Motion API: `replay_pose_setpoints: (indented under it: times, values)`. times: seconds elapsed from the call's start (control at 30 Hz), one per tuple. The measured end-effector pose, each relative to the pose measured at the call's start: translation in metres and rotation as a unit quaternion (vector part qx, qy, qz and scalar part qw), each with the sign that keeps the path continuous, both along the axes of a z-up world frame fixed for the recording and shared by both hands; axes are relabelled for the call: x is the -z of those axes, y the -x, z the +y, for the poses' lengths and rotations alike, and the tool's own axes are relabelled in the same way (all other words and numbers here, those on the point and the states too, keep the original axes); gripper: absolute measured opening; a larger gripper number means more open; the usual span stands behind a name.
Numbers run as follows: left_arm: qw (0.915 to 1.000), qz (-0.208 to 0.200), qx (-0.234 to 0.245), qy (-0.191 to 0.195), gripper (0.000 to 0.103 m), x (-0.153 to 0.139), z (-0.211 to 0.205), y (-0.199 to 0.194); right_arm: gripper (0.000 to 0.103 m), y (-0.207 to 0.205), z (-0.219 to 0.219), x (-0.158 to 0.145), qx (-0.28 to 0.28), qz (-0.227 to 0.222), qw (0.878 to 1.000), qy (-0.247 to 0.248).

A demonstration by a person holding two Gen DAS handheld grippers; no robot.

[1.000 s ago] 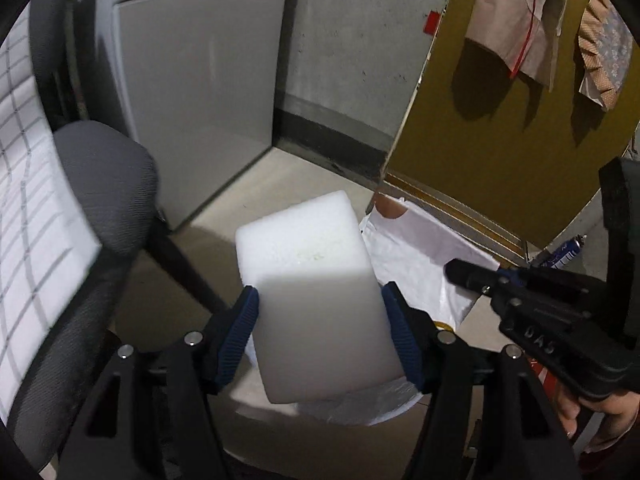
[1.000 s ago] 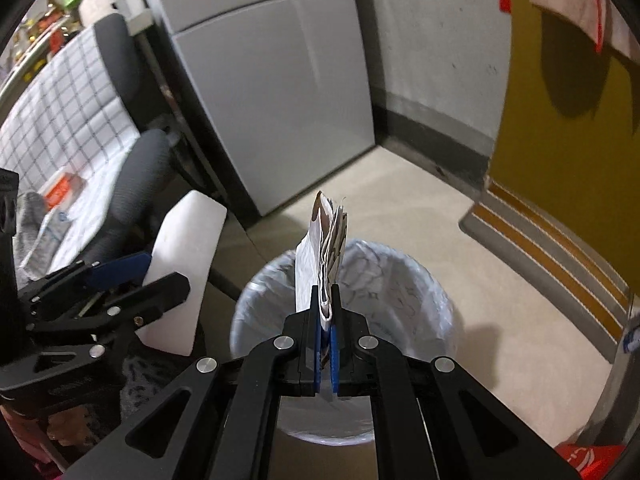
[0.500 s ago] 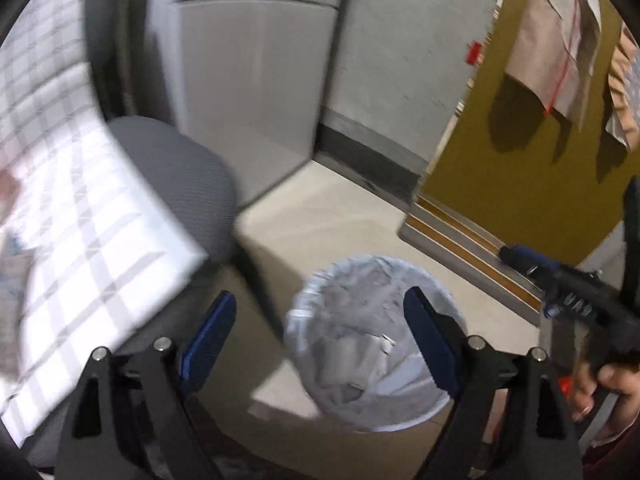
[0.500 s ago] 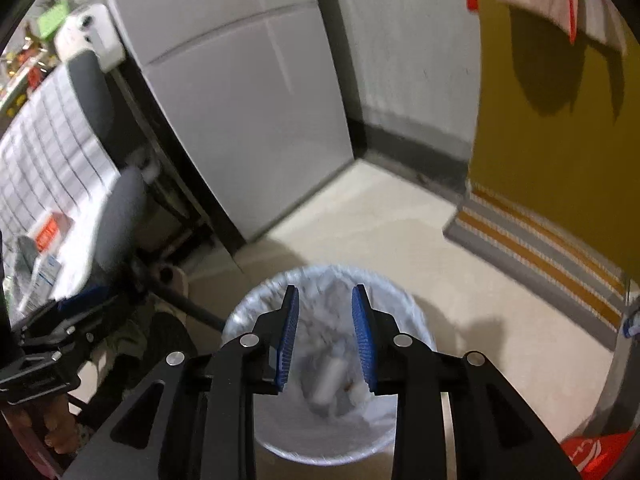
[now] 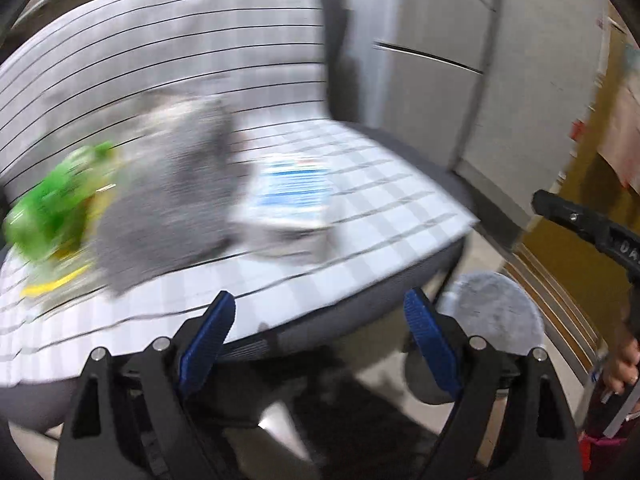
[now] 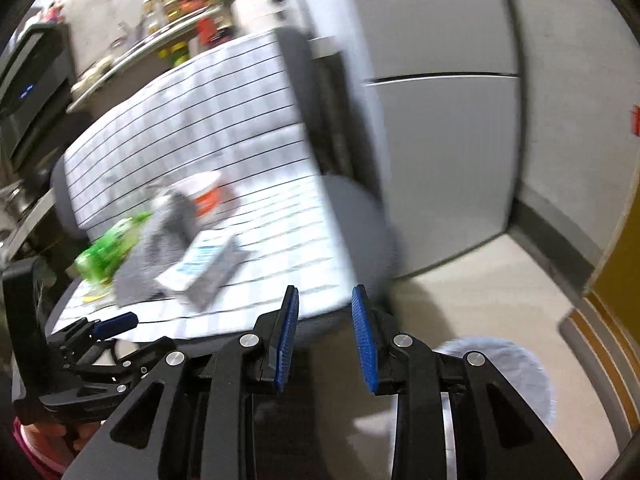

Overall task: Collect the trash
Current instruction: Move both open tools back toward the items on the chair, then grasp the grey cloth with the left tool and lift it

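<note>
Both views are blurred by motion. A chair draped in a checked cloth (image 5: 360,248) carries litter: a green packet (image 5: 52,204), a crumpled grey piece (image 5: 168,200), a white-and-blue carton (image 5: 292,196) and a white-and-orange cup (image 6: 204,192). My left gripper (image 5: 318,312) stands wide open and empty, just before the seat's front edge. My right gripper (image 6: 325,320) is partly open with nothing between its pads, also short of the seat. The white-lined bin (image 5: 492,312) stands on the floor to the lower right.
A tall grey cabinet (image 6: 440,120) rises behind the chair. A yellow door (image 6: 616,240) is at the right. A shelf with bottles (image 6: 168,12) runs along the back left. A hand holds the left gripper's handle (image 6: 44,432).
The white foam block left my left gripper and the folded paper left my right; both grippers opened. Both views then swung from the bin up and left to the chair seat.
</note>
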State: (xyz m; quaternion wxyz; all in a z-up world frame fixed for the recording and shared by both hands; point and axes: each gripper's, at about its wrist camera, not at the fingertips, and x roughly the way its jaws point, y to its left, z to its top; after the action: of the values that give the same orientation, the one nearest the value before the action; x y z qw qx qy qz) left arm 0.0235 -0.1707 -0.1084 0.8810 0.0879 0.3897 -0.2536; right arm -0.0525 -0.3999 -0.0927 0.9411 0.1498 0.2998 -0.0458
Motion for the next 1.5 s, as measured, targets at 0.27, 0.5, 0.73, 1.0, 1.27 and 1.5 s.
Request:
replay_pose_setpoints:
  times: [0.27,0.5,0.73,1.0,1.27,1.5]
  values:
    - [0.9933,0.002,-0.115,-0.007,0.086,-0.002,0.095,-0.026,0.072,-0.057,0.085,0.003,-0.061,0.017,0.997,0.034]
    - [0.9869,0.017,-0.16,0.013,0.088,0.005,0.135,-0.038,0.086,-0.111,0.148,0.021,-0.056,0.043,0.99,0.124]
    - [0.9873,0.026,-0.156,0.015,0.088,0.013,0.142,-0.038,0.086,-0.146,0.155,0.043,0.003,0.095,0.982,0.161]
    - [0.9918,0.01,-0.126,0.017,0.088,0.008,0.122,-0.051,0.086,-0.127,0.113,0.049,0.029,0.112,0.981,0.157]
    - [0.9953,0.004,-0.093,0.024,0.088,0.0,0.071,-0.086,0.086,-0.108,0.077,0.031,-0.005,0.063,0.992,0.106]
    - [0.994,0.026,-0.104,-0.023,0.081,0.022,0.025,-0.128,0.086,-0.086,0.053,0.02,-0.011,0.028,0.997,0.07]
